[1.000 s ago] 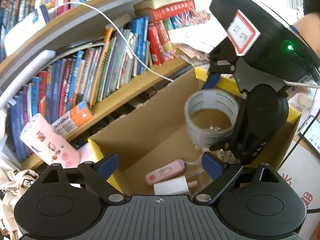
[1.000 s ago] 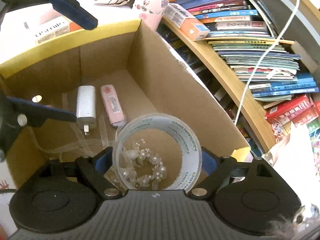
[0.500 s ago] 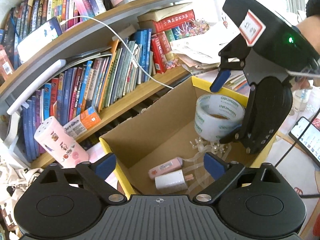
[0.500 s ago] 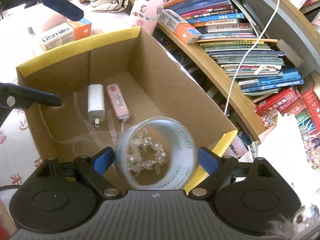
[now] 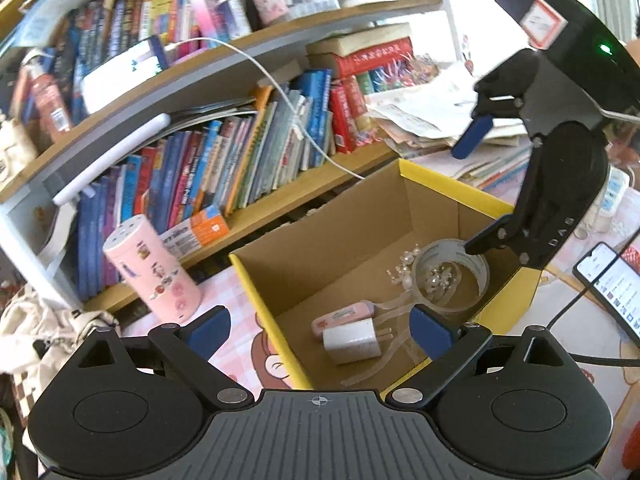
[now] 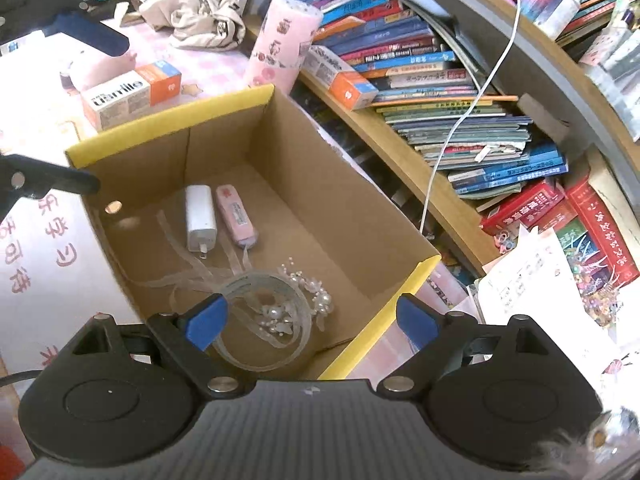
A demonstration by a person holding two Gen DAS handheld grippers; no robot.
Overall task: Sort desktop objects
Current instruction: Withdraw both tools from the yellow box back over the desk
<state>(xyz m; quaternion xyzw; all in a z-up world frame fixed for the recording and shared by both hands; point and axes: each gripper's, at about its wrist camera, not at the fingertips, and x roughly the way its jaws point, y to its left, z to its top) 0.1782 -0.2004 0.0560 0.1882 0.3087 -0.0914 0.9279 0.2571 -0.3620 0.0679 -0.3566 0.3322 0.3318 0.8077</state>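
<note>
Inside the cardboard box on the tabletop, the roll of clear tape lies flat on the floor at the end nearer the right claw, ringed around part of a pearl hair ornament whose ribbons trail toward a white charger and a pink eraser lying side by side further in. The tape looks delivered, so the step in hand, as I read it, is clearing out of the box and going for the next loose item. To do that well I would lift straight up until the blue pads are above the yellow rim, so nothing snags the ribbon or nudges the roll, and only then swing aside. A likely next pick is the orange-and-white carton on the tabletop beyond the box, or the pink patterned cylinder standing by the bookshelf.

The right claw's jaws have just been opening; they stand wide, either side of the roll as the camera sees it but above it, pads touching nothing. The left claw is spread wide too, empty, hovering over the opposite end of the box.
</note>
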